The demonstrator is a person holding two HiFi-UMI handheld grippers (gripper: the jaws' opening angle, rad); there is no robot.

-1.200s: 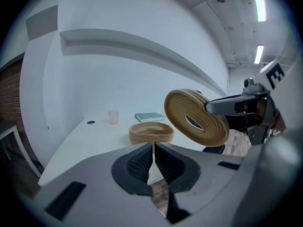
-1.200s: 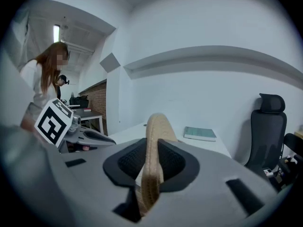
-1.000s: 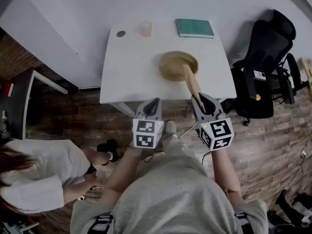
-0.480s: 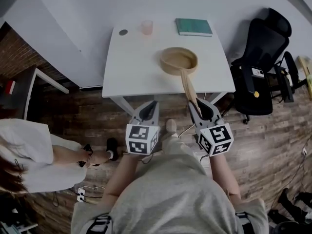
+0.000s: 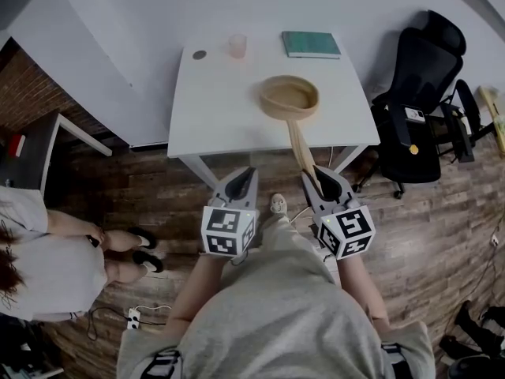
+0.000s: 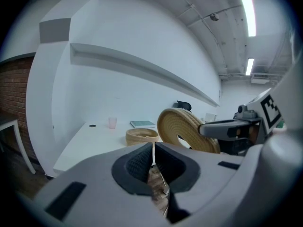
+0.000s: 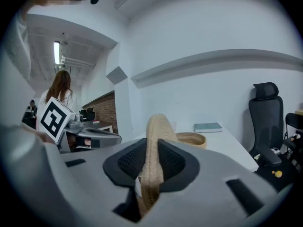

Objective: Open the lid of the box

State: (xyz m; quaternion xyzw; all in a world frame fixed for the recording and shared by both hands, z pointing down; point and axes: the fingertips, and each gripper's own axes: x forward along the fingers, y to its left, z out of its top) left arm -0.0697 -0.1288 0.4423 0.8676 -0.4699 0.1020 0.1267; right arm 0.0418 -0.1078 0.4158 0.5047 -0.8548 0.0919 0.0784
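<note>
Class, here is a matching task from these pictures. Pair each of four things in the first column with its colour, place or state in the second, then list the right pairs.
Things:
1. lid
2. basket
3. book
4. cup

Descriptions:
A. pink, at the far edge of the table
B. gripped edge-on by the right gripper, off the table
C. green, lying flat at the table's far edge
D. open, standing on the table

Pairs: 1-B, 2-D, 3-C, 4-A
</note>
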